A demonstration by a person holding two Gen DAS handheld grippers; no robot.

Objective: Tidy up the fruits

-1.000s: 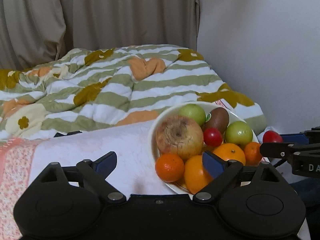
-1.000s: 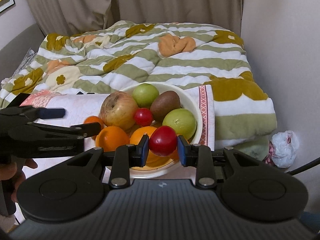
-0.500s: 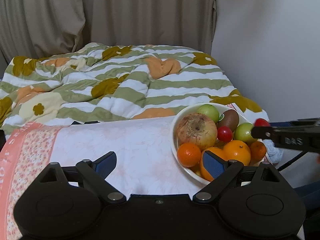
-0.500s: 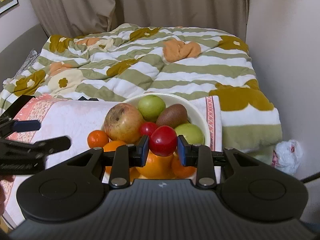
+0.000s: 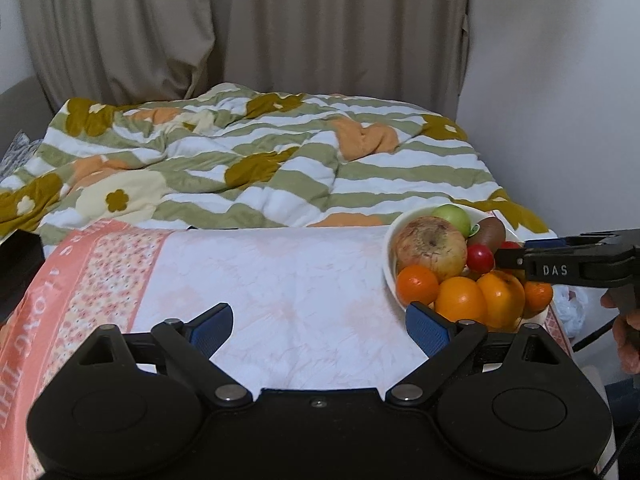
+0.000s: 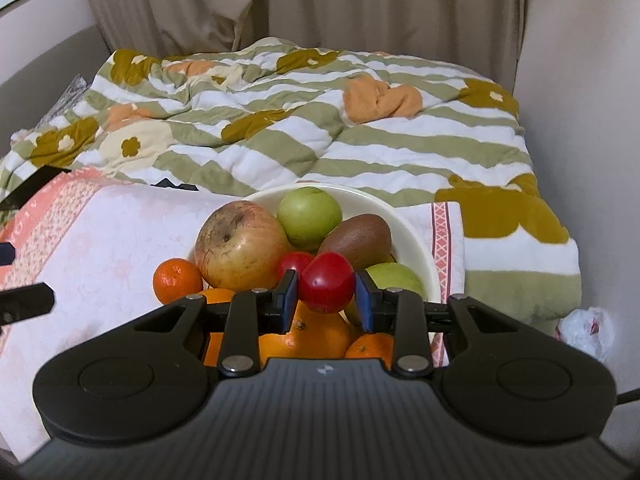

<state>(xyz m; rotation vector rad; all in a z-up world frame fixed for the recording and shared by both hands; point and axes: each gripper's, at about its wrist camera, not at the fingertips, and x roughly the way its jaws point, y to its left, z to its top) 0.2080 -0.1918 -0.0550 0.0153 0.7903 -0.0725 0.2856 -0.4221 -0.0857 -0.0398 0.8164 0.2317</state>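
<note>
A white bowl (image 6: 412, 226) heaped with fruit stands on a pink-and-white cloth (image 6: 100, 236). It holds a large blotchy apple (image 6: 240, 250), a green apple (image 6: 310, 212), a kiwi (image 6: 356, 236), several oranges and a small red fruit (image 6: 292, 262). My right gripper (image 6: 326, 294) is shut on a red tomato (image 6: 327, 282) just above the bowl's near side. In the left wrist view the bowl (image 5: 390, 248) is at the right and my right gripper (image 5: 512, 254) reaches over it. My left gripper (image 5: 318, 324) is open and empty above the cloth (image 5: 260, 280).
A striped flowered quilt (image 6: 320, 120) covers the bed behind the cloth. Curtains and a wall stand at the back and right. A white plastic bag (image 6: 584, 328) lies on the floor at the right. A dark object (image 5: 18, 268) sits at the cloth's left edge.
My right gripper has moved forward over the bowl with the tomato still in it. My left gripper has pulled back and to the left, away from the bowl.
</note>
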